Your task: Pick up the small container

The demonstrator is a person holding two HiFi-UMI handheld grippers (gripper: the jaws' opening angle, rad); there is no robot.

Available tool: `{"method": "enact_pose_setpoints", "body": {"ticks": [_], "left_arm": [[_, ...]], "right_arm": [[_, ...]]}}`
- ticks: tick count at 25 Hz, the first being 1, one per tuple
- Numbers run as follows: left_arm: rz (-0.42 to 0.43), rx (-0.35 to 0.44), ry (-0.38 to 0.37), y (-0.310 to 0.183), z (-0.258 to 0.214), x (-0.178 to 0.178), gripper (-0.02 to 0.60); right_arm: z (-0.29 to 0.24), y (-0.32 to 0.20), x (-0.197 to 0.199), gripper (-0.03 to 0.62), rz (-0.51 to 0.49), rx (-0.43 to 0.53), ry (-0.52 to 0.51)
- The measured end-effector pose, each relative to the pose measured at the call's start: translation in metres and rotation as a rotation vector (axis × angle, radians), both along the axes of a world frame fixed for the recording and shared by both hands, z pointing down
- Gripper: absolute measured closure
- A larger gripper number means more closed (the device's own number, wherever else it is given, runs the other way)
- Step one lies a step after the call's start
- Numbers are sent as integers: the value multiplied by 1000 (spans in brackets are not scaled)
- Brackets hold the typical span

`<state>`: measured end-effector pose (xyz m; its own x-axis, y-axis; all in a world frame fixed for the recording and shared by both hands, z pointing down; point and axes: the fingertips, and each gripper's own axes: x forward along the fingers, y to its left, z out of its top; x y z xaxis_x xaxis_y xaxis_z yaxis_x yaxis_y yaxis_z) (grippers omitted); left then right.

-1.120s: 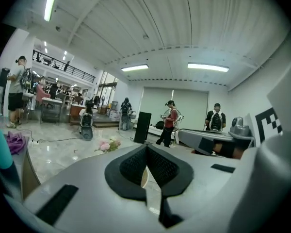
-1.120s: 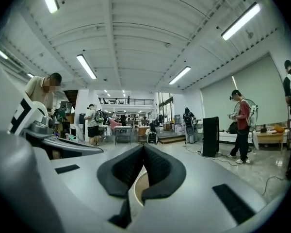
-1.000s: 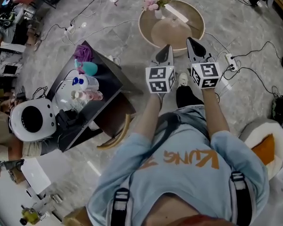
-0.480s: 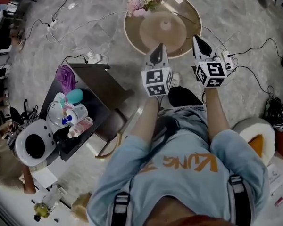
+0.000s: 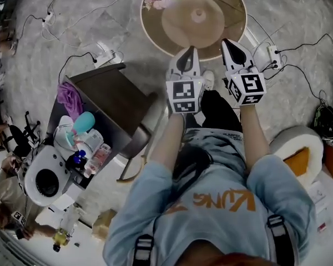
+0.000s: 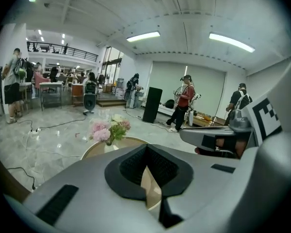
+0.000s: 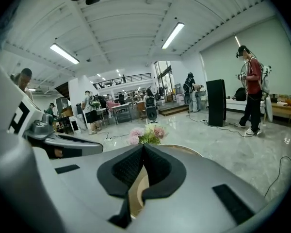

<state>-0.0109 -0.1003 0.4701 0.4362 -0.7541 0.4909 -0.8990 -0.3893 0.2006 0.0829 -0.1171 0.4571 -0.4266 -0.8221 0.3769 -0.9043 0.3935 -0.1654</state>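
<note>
Several small containers stand grouped on a dark side table (image 5: 108,101) at the left of the head view: a teal one (image 5: 84,122), a white bottle with a blue cap (image 5: 79,158) and a pink tube (image 5: 99,156). My left gripper (image 5: 190,50) and right gripper (image 5: 227,41) are held side by side in front of the person, far to the right of that table, pointing toward a round table (image 5: 225,35). Both are shut with nothing between the pads. The left gripper (image 6: 146,147) and right gripper (image 7: 143,145) views look over closed jaws at pink flowers (image 7: 146,134).
A purple cloth (image 5: 69,92) lies on the side table. A white round appliance (image 5: 46,182) sits beside the containers. Cables and power strips (image 5: 104,55) run over the marble floor. A white seat with an orange cushion (image 5: 297,160) is at the right. People stand in the hall.
The head view has swung: the side table with containers slid toward the lower left and the round table moved up. Both grippers stayed shut, side by side.
</note>
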Motion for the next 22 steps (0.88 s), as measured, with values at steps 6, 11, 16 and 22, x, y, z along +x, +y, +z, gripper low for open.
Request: {"method": "enact_pose_setpoints", "body": {"ticks": [6,11,16,22], "left_arm": [[66,-54,-32,-19,70,-3,558],[57,-100,-25,-28,124,-4,558],[30,-99,-10,-48,166,-11,558],[-18,-105,26,-59,209,-14,558]], "right_arm": [[64,0,-8,582,5,-65,15],[122,1,-10,582,-7,-113,10],[174,-16,-23,582,-17,-115,-12],[212,-42,-36,582,-75,-93,-24]]}}
